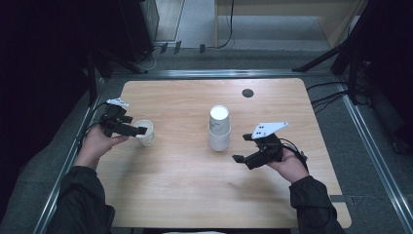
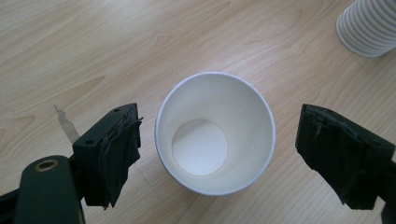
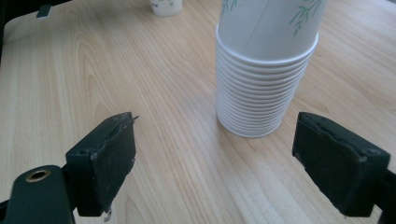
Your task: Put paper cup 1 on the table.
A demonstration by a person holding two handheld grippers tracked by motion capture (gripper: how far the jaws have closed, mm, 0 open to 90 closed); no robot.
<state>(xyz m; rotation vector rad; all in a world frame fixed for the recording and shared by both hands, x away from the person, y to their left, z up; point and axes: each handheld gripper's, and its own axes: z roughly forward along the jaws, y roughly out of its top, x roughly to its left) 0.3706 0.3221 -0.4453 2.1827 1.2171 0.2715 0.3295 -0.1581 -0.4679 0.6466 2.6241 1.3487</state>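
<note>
With both grippers wide and holding nothing, one empty cup (image 2: 215,133) stands at 9 o'clock from one cup stack (image 1: 219,128)

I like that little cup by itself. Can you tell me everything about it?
The single cup is white, looks like paper, and has a rolled rim and a flat round bottom. It is empty and stands upright, mouth up, on the wooden table near its left edge. The left tool is open around it, pads not touching.
</note>
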